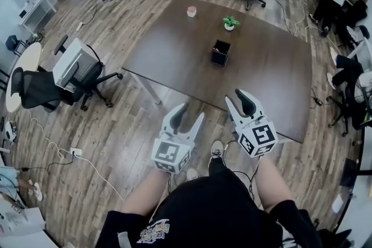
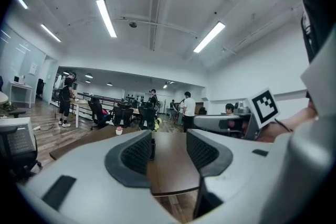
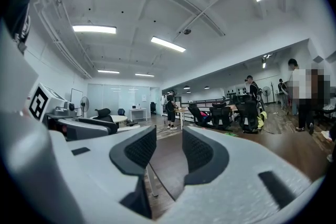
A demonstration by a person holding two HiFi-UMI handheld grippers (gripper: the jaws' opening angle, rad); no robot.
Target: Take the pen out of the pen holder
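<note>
The black square pen holder [image 1: 220, 53] stands near the middle of the dark brown table [image 1: 174, 61]. Its contents are too small to make out. Both grippers hover short of the table's near edge, over the wooden floor. My left gripper [image 1: 189, 115] is open and holds nothing. My right gripper [image 1: 240, 100] is also open and empty, just at the table's near edge. In the left gripper view the pen holder [image 2: 152, 148] shows far off between the open jaws of the left gripper [image 2: 167, 152]. The right gripper view has the right gripper [image 3: 169, 152] open over the table edge [image 3: 168, 170].
A small potted plant [image 1: 231, 22] and a pink cup [image 1: 192, 11] stand at the table's far side. Grey and black office chairs [image 1: 75, 74] are to the left, with more chairs and people at the back. A power strip with cables [image 1: 75, 152] lies on the floor.
</note>
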